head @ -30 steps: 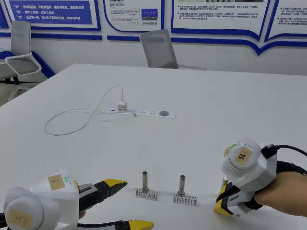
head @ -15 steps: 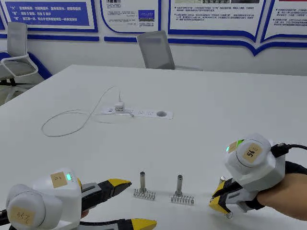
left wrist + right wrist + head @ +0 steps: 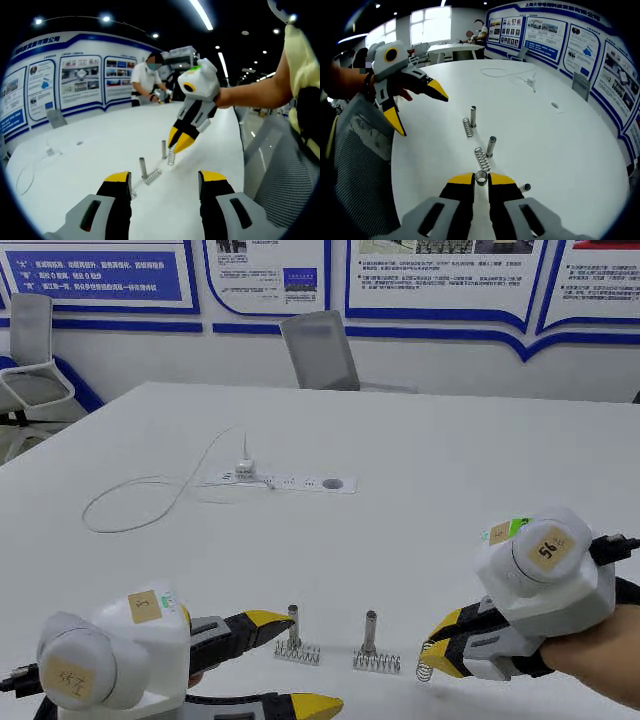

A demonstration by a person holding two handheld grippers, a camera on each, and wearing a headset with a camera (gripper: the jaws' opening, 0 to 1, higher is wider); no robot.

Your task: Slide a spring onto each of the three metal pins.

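Note:
Two metal pins [image 3: 293, 625] [image 3: 370, 629] stand upright on the white table, each with a spring [image 3: 298, 651] [image 3: 377, 663] lying at its foot. My right gripper [image 3: 432, 654] is shut on a third spring [image 3: 424, 661], which hangs just above the table right of the pins. In the right gripper view that spring [image 3: 480, 177] sits end-on between the tips, and a third pin [image 3: 524, 187] stands close to the right jaw. My left gripper [image 3: 290, 662] is open at the lower left, its jaws wide and holding nothing, a little left of the nearest pin [image 3: 142, 167].
A white power strip [image 3: 290, 482] with a looping cable [image 3: 130, 505] lies mid-table. A grey chair [image 3: 318, 348] stands at the far edge. A person [image 3: 146, 80] stands at another table in the background. Bare table [image 3: 450, 490] stretches beyond the pins.
My right gripper has lifted a spring off the table and carried it slightly left, away from the third pin. The left gripper has edged toward the pins, still open.

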